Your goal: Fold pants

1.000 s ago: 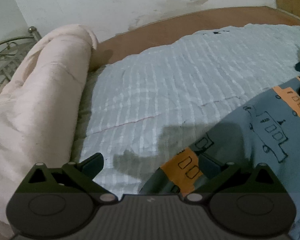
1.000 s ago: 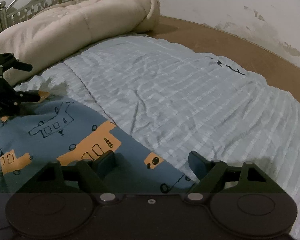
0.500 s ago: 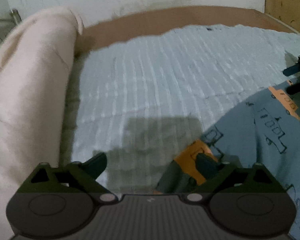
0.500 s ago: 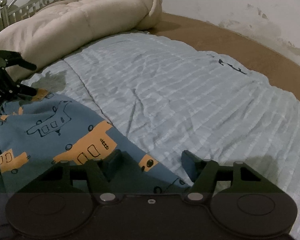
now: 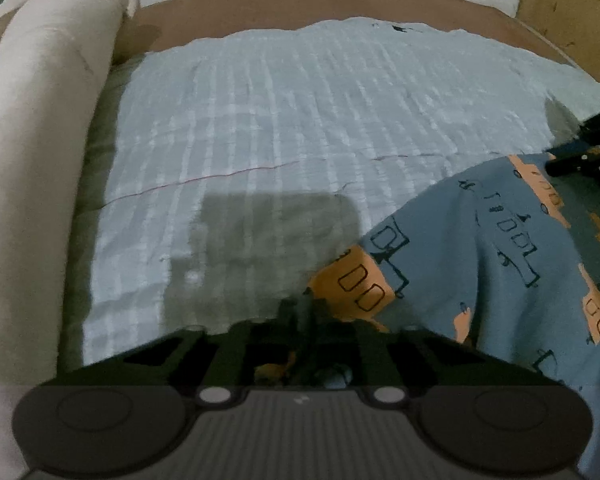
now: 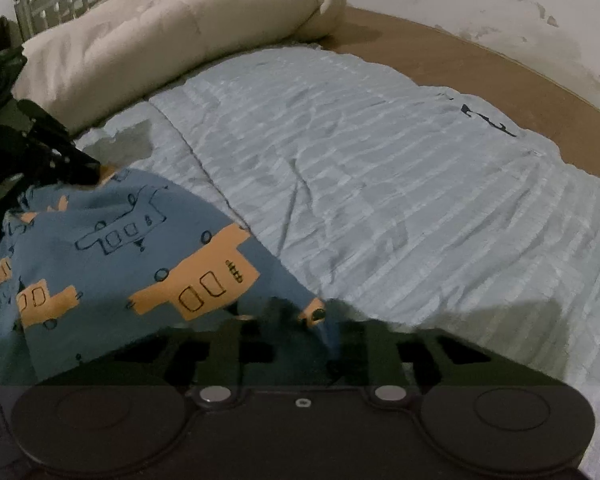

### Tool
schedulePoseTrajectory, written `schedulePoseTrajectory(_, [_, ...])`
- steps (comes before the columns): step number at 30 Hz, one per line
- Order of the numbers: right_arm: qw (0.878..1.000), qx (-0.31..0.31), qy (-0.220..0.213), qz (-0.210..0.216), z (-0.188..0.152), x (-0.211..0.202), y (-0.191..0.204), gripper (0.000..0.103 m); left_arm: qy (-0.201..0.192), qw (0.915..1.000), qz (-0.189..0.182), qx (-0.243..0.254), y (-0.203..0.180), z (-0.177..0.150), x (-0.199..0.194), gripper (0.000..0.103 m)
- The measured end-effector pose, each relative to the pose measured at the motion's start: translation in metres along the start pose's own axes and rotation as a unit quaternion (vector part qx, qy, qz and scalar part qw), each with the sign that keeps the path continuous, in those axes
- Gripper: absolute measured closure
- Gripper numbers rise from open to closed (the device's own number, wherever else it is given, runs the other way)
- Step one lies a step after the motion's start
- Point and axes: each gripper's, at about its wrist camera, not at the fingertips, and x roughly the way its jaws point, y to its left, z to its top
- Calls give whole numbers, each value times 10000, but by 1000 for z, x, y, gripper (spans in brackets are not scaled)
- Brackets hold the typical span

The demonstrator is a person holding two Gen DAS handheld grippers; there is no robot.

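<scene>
While both grippers pinch its near edge, the pants lie bunched on the bed; entries below are placed relative to the pants.

Pants: blue fabric [image 5: 496, 248] with orange bus prints and dark outline drawings, rumpled on the near part of the pale blue blanket, hem corners lifted into the grippers.

Left gripper: [image 5: 306, 312] fingers have just been closing and are now drawn tight together on the pants' orange-printed corner; fabric bunches between them.

Right gripper: [image 6: 304, 314] fingers have just been closing, now narrow, clamped on the pants' edge by a small orange patch; cloth sits between them.

Cross-view: each gripper shows in the other's camera at the pants' far corner, dark and partly cut off.

Blanket: pale blue, ribbed [image 6: 380, 184], under the pants and spreading out beyond them; a pink seam line crosses it in the left wrist view.

Comforter: cream roll [image 6: 172, 40], well beyond the pants along the blanket's edge.

Bed base: brown surface [image 5: 340, 4] past the blanket, farthest from the pants.

Wall: white, stained [image 6: 520, 12], behind the bed base.

Headboard: metal rails [image 6: 60, 4] behind the comforter.
</scene>
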Motion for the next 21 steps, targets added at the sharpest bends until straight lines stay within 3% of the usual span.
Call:
schedulePoseTrajectory(2, [9998, -131, 3, -146, 2, -3, 6, 101, -117, 9999, 87, 34, -3, -2, -6, 102])
schedulePoseTrajectory(7, [9948, -625, -342, -721, 14, -12, 24, 102, -438, 9963, 728, -155, -5, 5, -24, 103])
schedulePoseTrajectory(13, [9761, -1007, -1138, -1554, 46, -8, 41, 103, -1001, 9811, 1633, -265, -4, 15, -35, 103])
schedulePoseTrajectory(18, [9705, -1045, -1131, -1857, 59, 18, 44, 102, -931, 9801, 1708, -393, 3, 13, -20, 103])
schedulePoseTrajectory(21, [9702, -1024, -1144, -1876, 54, 20, 46, 102, -1103, 9794, 1633, -434, 4, 6, -25, 103])
